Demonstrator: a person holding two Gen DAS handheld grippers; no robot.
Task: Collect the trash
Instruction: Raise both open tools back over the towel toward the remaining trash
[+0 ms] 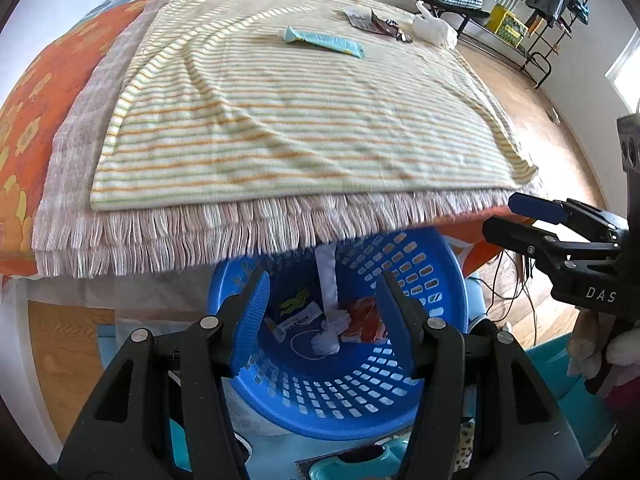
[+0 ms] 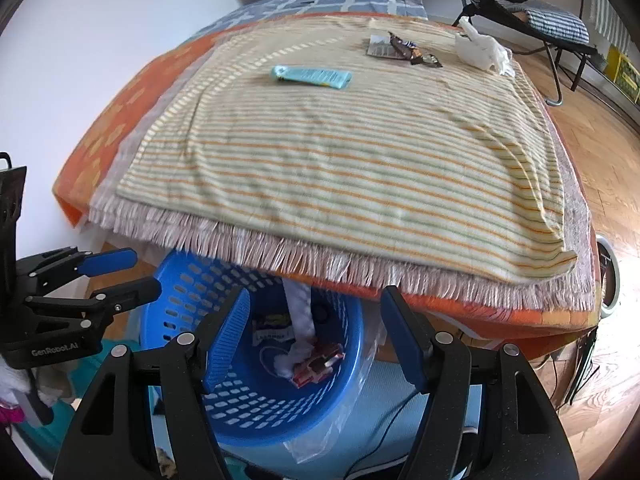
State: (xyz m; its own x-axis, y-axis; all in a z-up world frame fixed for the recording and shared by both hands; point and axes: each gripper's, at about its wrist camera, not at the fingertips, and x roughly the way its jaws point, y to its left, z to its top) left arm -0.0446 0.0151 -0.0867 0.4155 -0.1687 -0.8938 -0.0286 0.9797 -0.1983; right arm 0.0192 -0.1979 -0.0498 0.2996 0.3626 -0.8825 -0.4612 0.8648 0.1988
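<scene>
Both claws hang over the blue basket [image 1: 360, 396] at the bed's foot, left claw [image 1: 324, 320] and right claw [image 2: 316, 328] each apart, nothing between the jaws. Basket already holds wrappers and tissue.

Left on the striped blanket [image 2: 360, 160]: teal wrapper [image 2: 312, 76], brown wrappers [image 2: 404, 50] (possibly two), white tissue [image 2: 484, 50].

Next: reach far, take the teal wrapper flat without pinching blanket.
</scene>
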